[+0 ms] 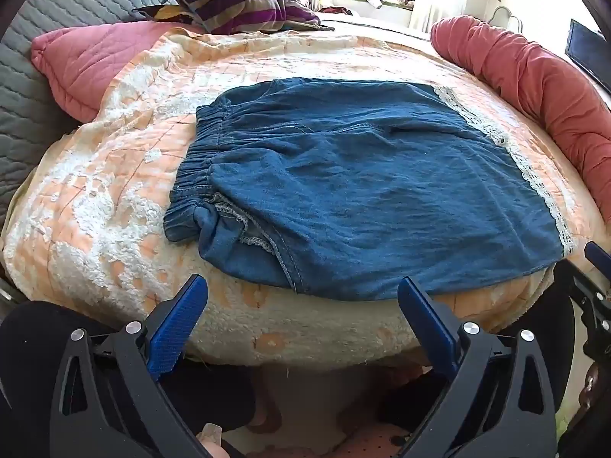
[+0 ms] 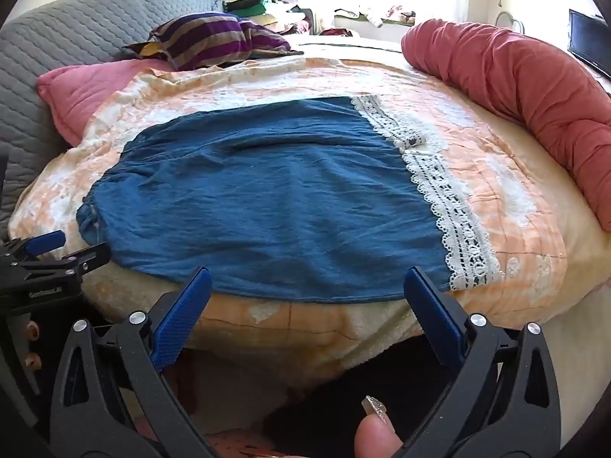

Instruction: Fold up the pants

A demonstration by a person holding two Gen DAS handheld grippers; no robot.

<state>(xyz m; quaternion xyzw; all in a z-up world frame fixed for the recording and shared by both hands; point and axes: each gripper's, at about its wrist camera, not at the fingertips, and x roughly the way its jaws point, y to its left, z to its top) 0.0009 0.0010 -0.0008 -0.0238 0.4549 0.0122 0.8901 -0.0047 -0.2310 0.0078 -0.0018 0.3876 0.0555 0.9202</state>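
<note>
Blue denim pants (image 1: pixel 362 187) lie flat on an orange and white quilt (image 1: pixel 114 198), folded over lengthwise, elastic waistband (image 1: pixel 194 175) at the left, white lace hems (image 1: pixel 534 179) at the right. My left gripper (image 1: pixel 301 290) is open and empty, just short of the pants' near edge by the crotch. In the right wrist view the pants (image 2: pixel 267 198) fill the middle, with the lace hem (image 2: pixel 450 206) to the right. My right gripper (image 2: pixel 307 282) is open and empty at the near edge. The left gripper's tip (image 2: pixel 57 255) shows at the left.
A pink pillow (image 1: pixel 84 65) and grey quilted headboard (image 1: pixel 38 38) are at the left. A striped purple cloth (image 1: pixel 244 7) lies at the back. A rolled red blanket (image 1: pixel 542 87) runs along the right side. The bed's near edge drops off below the grippers.
</note>
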